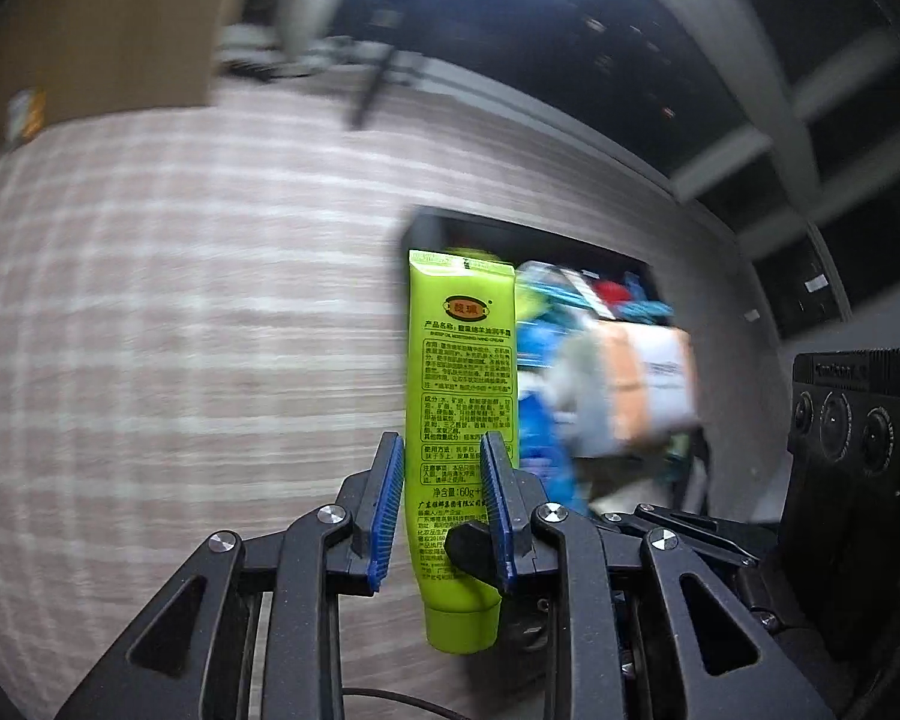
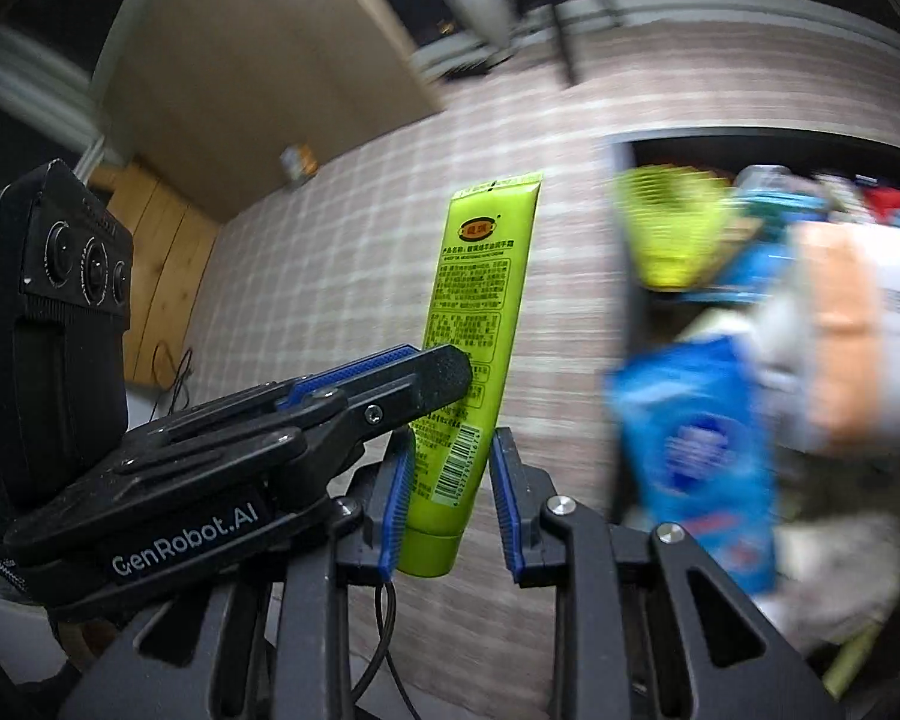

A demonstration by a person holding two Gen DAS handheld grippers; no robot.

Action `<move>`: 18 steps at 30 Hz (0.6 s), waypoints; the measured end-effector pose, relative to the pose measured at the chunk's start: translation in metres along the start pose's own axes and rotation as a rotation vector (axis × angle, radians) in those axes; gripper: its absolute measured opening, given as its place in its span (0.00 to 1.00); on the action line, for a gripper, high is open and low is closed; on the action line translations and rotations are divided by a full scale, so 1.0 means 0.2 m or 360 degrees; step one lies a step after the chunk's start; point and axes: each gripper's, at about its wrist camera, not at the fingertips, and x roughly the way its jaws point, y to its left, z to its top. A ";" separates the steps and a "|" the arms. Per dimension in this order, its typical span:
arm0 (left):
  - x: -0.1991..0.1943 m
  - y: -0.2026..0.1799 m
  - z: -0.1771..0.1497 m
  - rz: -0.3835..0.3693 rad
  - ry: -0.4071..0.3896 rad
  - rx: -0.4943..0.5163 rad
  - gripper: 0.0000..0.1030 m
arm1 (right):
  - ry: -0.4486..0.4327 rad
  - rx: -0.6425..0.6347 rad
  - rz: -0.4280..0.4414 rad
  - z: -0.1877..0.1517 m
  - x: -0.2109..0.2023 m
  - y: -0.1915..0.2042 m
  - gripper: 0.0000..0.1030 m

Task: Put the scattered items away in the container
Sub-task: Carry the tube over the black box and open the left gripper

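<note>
Left wrist: green tube (image 1: 462, 420) is seen between both grippers' fingers, carried above the plaid cloth (image 1: 180, 300); left gripper (image 1: 444, 480) grip can't be confirmed. Right wrist: right gripper (image 2: 450, 480) likewise unclear. Transport step; next, alignment over the container (image 2: 624, 312) is required.

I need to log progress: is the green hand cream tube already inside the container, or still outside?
Outside. The green hand cream tube is held above the checked cloth, beside the dark container of items.
</note>
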 end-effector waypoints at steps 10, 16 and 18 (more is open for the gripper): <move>0.20 -0.69 0.06 -0.0127 0.0042 0.0282 0.22 | -0.0195 0.0184 -0.0175 -0.08 -0.54 -0.46 0.25; 0.35 -0.98 0.09 -0.0117 0.0085 0.0380 0.06 | -0.0203 0.0175 -0.0231 -0.08 -0.71 -0.63 0.16; 0.36 -1.01 0.10 -0.0107 0.0073 0.0376 0.06 | -0.0233 0.0183 -0.0360 -0.07 -0.72 -0.66 0.17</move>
